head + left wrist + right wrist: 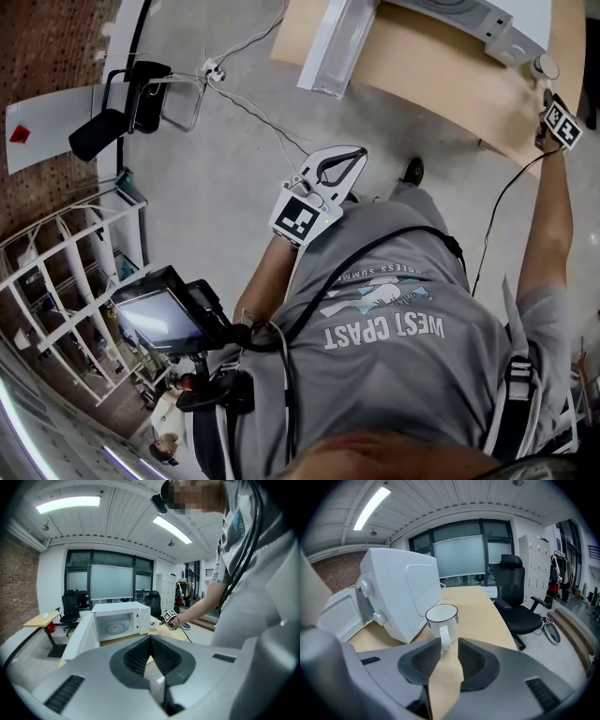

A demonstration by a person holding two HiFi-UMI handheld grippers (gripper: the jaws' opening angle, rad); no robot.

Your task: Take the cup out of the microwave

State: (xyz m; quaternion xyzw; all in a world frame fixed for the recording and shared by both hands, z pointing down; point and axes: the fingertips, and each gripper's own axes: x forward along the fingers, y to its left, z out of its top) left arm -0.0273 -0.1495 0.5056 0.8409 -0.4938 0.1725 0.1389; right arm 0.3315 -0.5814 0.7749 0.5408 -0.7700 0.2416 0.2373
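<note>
cup (442, 616) sits at twelve o'clock of my right tongs (449, 643), handle between their parted tips, ungripped. my left tongs (150, 639) are clenched empty.

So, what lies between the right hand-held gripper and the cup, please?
Nothing; the right gripper view shows the cup, its handle at the open hand-held gripper.

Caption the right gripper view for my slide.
White cup standing on the table beside the microwave, its handle at the jaw tips of the open right gripper.
</note>
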